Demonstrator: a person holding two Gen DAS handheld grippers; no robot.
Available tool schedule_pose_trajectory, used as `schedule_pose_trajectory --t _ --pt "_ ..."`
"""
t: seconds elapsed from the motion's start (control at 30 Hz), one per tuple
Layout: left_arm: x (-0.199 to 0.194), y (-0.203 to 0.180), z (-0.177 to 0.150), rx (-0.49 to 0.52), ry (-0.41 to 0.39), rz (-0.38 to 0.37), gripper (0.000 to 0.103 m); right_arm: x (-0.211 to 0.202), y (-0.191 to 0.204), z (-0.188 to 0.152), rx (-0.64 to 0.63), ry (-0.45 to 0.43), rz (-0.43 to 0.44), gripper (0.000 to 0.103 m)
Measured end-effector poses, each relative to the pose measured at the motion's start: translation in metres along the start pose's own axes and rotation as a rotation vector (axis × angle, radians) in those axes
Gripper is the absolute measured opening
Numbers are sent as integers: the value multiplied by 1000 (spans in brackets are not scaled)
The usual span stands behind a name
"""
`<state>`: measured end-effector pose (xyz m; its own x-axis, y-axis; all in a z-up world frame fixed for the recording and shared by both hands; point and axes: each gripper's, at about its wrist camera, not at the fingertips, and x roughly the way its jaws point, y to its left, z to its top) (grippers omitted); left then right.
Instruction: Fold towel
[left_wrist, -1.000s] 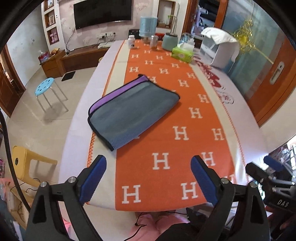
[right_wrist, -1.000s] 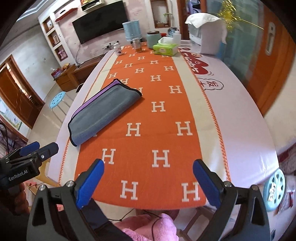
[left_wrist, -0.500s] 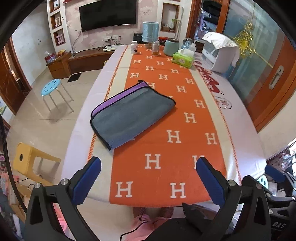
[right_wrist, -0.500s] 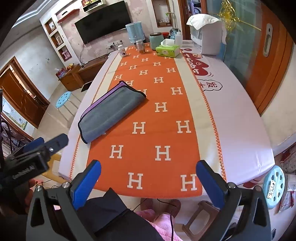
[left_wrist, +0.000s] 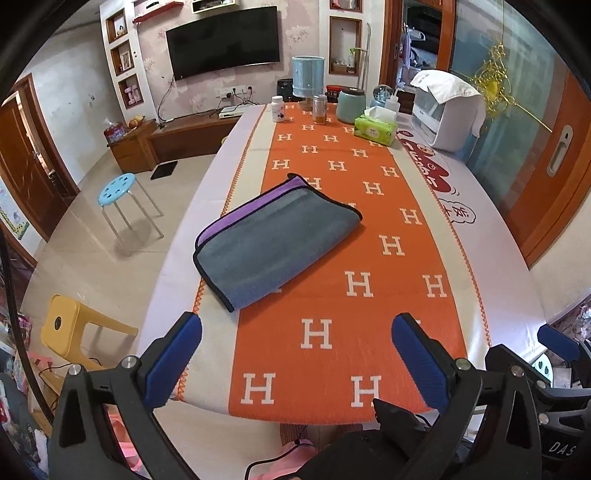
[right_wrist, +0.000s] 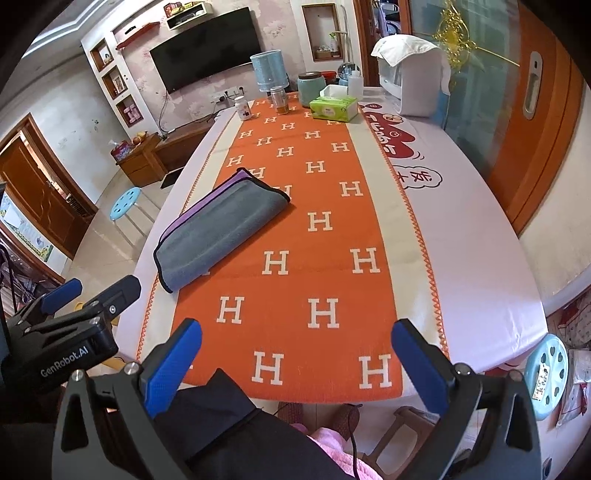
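A grey towel (left_wrist: 275, 243) with a black edge and a purple underside lies folded flat on the orange runner (left_wrist: 351, 295), left of centre; it also shows in the right wrist view (right_wrist: 218, 230). My left gripper (left_wrist: 295, 354) is open and empty, held back over the table's near edge, apart from the towel. My right gripper (right_wrist: 295, 354) is open and empty, also back at the near edge. The left gripper's body (right_wrist: 66, 332) shows at the left of the right wrist view.
At the table's far end stand a green tissue box (left_wrist: 376, 129), jars (left_wrist: 320, 108), a teal pot (left_wrist: 351, 105) and a white appliance (left_wrist: 448, 114). A blue stool (left_wrist: 117, 188) and a yellow stool (left_wrist: 70, 328) stand left of the table. Another stool (right_wrist: 546, 373) stands right.
Both grippers have drawn back and risen away from the table, so the towel looks farther off. The towel has not moved. Both stay open.
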<state>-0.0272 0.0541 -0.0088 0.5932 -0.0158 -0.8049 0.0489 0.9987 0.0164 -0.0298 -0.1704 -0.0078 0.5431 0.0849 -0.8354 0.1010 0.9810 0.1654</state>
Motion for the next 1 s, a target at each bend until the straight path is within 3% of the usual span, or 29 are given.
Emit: schedule_pose_trajectory --t 1.0 --pt "5 -22 1 27 12 1 102 13 -17 3 13 48 1 103"
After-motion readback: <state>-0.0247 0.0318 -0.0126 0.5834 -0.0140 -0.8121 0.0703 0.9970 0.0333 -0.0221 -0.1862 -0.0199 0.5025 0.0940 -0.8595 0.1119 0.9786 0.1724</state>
